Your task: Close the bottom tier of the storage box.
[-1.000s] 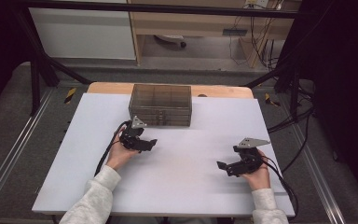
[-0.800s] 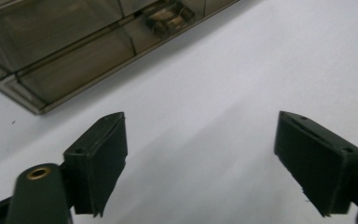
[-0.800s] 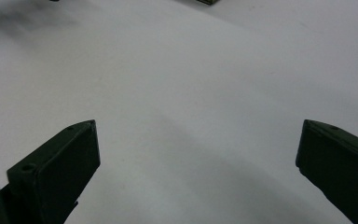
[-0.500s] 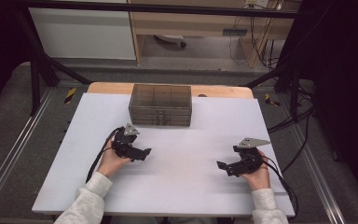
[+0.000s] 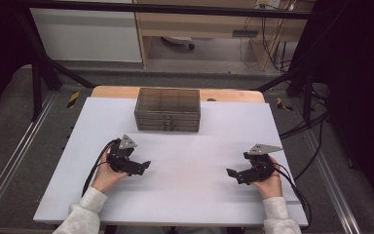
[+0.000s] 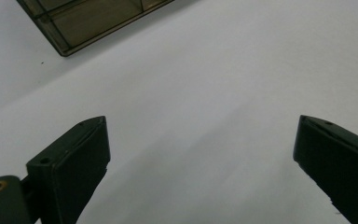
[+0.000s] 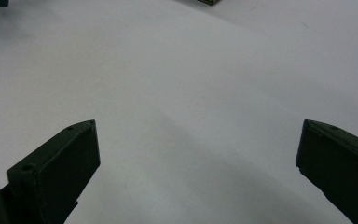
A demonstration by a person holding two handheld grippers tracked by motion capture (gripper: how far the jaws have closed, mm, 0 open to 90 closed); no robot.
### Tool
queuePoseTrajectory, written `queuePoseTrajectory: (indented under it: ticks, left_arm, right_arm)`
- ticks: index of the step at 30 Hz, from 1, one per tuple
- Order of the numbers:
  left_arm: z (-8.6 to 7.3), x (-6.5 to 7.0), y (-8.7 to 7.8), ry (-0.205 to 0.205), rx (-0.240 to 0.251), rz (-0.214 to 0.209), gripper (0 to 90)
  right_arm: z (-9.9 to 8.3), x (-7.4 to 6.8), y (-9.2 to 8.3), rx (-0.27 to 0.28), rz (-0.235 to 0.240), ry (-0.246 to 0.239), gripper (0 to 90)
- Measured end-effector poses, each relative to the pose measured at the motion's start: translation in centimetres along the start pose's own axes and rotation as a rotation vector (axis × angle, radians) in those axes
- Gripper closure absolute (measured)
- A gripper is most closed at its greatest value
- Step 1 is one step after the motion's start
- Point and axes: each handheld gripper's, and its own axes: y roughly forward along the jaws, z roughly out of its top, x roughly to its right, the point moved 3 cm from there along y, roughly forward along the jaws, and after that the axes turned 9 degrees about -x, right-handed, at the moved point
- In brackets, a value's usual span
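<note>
Squarely, drawer box (image 5: 168, 109) long axis crosswise

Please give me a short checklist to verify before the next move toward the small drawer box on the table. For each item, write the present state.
1. Left gripper jaws open with nothing between them: ok; they have just been opening, and the left gripper view shows bare table between them.
2. Right gripper jaws open and free: ok, wide apart in the right gripper view.
3. Drawer box upright at the far middle of the white table: ok.
4. All drawers pushed in: cannot tell, the front is too small to read.
5. Path from both grippers to the box free of other things: ok.
6. Either gripper touching the box: no, both are apart from it.
</note>
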Motion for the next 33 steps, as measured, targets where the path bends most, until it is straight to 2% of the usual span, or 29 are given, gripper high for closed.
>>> queuePoseTrajectory:
  ticks: [17,33]
  left_arm:
    - [-3.1,-1.3,-2.3,-0.011,0.032,0.015,4.7]
    - [-5.9,-3.0,-3.1,-0.051,0.026,0.037,4.9]
  right_arm:
    - [-0.1,0.0,0.0,-0.004,0.004,-0.001,0.3]
    - [-0.4,0.0,0.0,-0.011,0.004,0.005,0.3]
